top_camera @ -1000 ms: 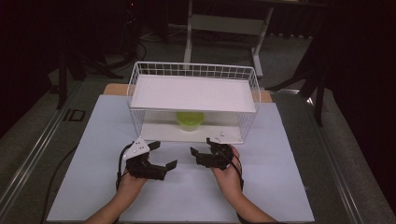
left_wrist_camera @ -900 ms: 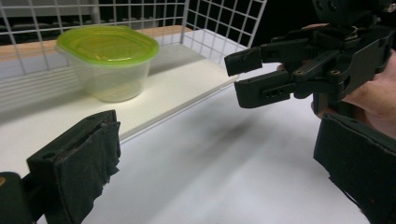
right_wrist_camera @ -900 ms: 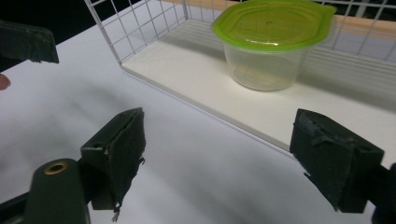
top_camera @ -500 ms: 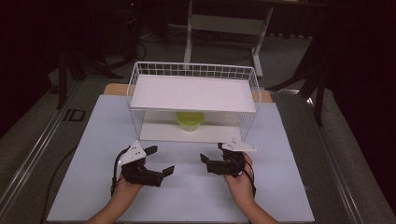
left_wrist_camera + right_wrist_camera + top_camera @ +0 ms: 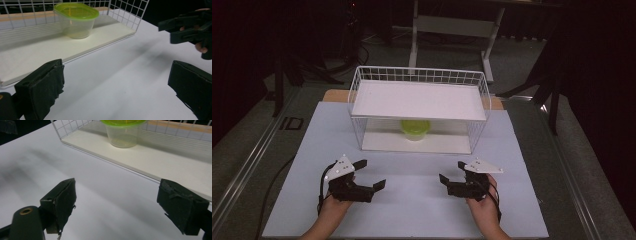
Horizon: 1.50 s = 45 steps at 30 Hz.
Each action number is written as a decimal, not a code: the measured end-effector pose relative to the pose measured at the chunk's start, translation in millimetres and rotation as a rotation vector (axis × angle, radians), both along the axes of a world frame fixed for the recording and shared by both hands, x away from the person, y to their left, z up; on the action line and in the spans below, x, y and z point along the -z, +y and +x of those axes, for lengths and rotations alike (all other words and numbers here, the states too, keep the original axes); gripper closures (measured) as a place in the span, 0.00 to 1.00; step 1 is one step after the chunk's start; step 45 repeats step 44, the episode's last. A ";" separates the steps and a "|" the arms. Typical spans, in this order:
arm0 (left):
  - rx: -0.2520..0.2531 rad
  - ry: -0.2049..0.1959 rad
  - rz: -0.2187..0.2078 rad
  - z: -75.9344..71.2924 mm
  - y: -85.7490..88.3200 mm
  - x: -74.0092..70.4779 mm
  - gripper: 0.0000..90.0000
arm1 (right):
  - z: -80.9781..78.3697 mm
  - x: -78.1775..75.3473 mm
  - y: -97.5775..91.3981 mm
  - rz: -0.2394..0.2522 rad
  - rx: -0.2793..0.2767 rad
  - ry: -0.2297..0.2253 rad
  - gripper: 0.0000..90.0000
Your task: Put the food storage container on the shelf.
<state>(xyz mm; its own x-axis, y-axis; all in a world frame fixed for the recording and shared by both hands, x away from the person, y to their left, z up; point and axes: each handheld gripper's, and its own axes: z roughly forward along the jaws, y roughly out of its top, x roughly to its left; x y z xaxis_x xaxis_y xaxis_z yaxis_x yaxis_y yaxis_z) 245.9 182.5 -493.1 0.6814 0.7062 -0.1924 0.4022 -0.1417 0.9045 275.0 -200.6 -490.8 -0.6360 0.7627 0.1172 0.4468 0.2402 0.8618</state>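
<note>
A clear tub with a lime-green lid [image 5: 415, 128] [image 5: 75, 20] [image 5: 123, 132] stands on the lower board of a white wire rack [image 5: 419, 100], near its back. My left gripper [image 5: 371, 174] [image 5: 117, 92] hovers low over the white table at front left, open, nothing between its jaws. At front right my right gripper [image 5: 451, 176] [image 5: 125, 205] is open too, jaws wide and bare. The two point toward each other, apart. The right gripper [image 5: 190, 27] also shows far off in the left gripper view.
The rack's upper white shelf [image 5: 419, 99] hangs over the tub, leaving the front side open. The white tabletop [image 5: 412, 200] spreads between rack and grippers. A desk frame [image 5: 452, 25] stands on the floor behind the table.
Both hands have drawn back toward the table's front edge and moved apart, widening the gap between the grippers. Both stay open.
</note>
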 end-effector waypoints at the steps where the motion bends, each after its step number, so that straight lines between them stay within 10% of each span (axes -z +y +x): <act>1: -0.002 -0.004 -0.005 -1.4 1.9 0.4 0.02 | -1.2 -0.4 -1.5 0.004 0.003 0.003 0.17; 45: -0.016 0.013 -0.009 -8.9 15.3 12.4 0.02 | -13.8 14.3 -28.2 -0.067 0.005 -0.016 0.17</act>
